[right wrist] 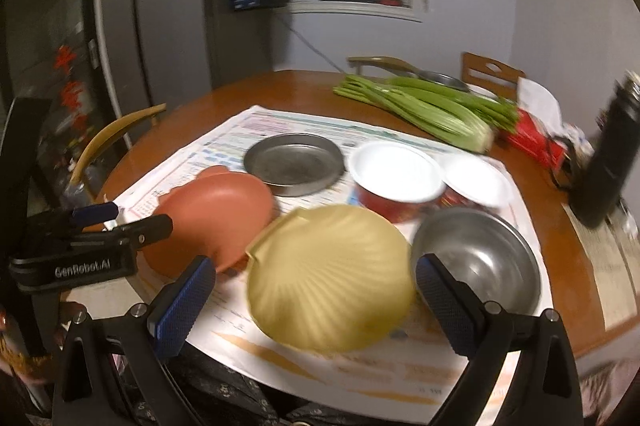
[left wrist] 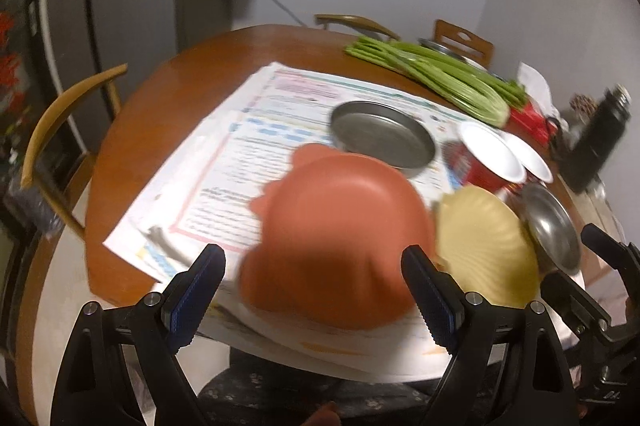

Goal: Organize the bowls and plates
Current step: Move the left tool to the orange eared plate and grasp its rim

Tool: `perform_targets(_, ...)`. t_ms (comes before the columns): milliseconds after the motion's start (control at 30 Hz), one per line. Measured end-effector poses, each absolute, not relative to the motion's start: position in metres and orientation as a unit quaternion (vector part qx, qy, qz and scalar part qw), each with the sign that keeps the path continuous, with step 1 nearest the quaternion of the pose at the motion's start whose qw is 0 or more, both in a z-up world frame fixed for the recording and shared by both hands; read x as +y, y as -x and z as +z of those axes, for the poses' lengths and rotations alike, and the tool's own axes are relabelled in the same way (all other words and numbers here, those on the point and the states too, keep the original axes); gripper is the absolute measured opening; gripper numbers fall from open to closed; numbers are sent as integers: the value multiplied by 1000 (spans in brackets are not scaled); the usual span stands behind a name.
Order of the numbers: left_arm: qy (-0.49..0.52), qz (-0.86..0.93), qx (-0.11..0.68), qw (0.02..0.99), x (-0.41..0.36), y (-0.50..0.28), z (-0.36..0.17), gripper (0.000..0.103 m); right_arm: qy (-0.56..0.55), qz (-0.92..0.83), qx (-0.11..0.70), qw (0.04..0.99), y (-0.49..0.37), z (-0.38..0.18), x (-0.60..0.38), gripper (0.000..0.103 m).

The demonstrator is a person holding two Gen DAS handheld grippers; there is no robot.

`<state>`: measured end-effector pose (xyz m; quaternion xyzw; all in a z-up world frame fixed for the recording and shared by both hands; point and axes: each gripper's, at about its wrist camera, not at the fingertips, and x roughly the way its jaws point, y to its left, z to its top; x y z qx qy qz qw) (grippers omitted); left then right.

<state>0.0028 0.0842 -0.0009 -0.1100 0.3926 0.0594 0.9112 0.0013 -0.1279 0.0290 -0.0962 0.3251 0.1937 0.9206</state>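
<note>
Nearest the seated person, both tongs stand wide and hold nothing. The left gripper (left wrist: 314, 290) hangs over the near rim of the terracotta-coloured plastic plate with a lobed edge (left wrist: 340, 226), and the right gripper (right wrist: 314, 300) is lined up with the pale yellow scallop-shell plastic plate (right wrist: 328, 274); I cannot tell whether either fingertip touches a rim. Both plates lie on the printed paper sheets (right wrist: 224, 142) that cover the round brown wooden table (right wrist: 288, 86), and the sheets overhang the near edge. That overhang is the main hazard: a low scoop could catch the paper and drag the whole set toward the lap.

Just right of the shell plate sits the deep stainless-steel bowl (right wrist: 480, 262), apparently touching it; a sideways nudge would likely shove it. Behind stand two red bowls with white insides (right wrist: 396, 174), close together, and left of them the flat round grey metal pan (right wrist: 294, 164). Thin smooth rims may slip from the ribbed pads. Farther back, the bunch of green celery stalks (right wrist: 424, 110) and the tall black flask (right wrist: 608, 162) at the right edge could be knocked by a wide swing.
</note>
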Motion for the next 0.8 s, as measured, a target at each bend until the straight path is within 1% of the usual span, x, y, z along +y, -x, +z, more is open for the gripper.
perform_targets(167,135,67,409,900,109,-9,-10,90,121,230,339,904,-20,26,-101,100)
perform_targets(400,154,62,430,888,122,-20,-22,90,159,249,361,884,-49,10,-72,96)
perform_targets(500,153,64,435,885,120,-26,-26,90,167,257,375,875,-61,2,-63,92)
perform_targets(533,150,64,437,885,119,-28,-27,90,168,260,381,871,-66,-1,-58,89)
perform_targets(567,148,65,437,885,119,-30,-28,90,171,259,385,869,-70,-4,-55,88)
perform_targets(600,147,68,436,885,119,-32,-28,89,178,261,388,866,-73,-7,-51,86)
perform_targets(633,148,69,437,885,119,-33,-28,88,183,264,390,863,-77,-9,-48,81)
perform_targets(667,151,66,437,884,119,-35,-28,87,187,266,392,861,-80,-11,-45,80)
perform_targets(733,158,59,438,883,119,-37,-27,77,191,272,402,854,-86,-17,-41,76)
perform_targets(800,159,51,442,881,119,-41,-28,73,191,273,410,849,-92,-22,-39,70)
